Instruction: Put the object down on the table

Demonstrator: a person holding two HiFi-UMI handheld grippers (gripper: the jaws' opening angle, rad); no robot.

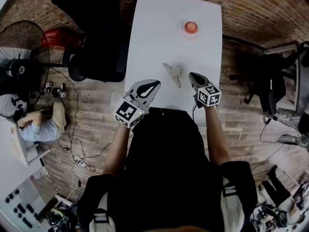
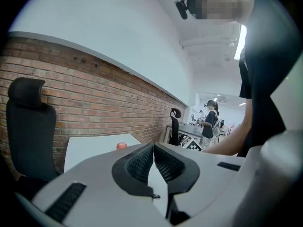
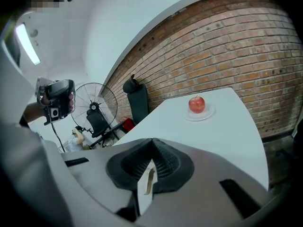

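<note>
Smooth white rectangular desk (image 1: pixel 154 37), matte top.

Left tool (image 1: pixel 155 83): grey moulded shell and black ribbed pads (image 2: pixel 142 162). The pads are pressed together at the tip and I see nothing between them.

Right tool (image 1: pixel 191 75): same build, jaws pressed together, nothing pinched. A pale sliver shows through the slot below the pads; I cannot tell what it is.

Task item: a small pale grey forked object (image 1: pixel 173 73), flat on the desk near its near edge. It lies between the two tool tips and touches neither.

Container: a small round white plate (image 1: pixel 182 31) near the far right corner of the desk, holding one glossy red apple (image 1: pixel 190 27).
</note>
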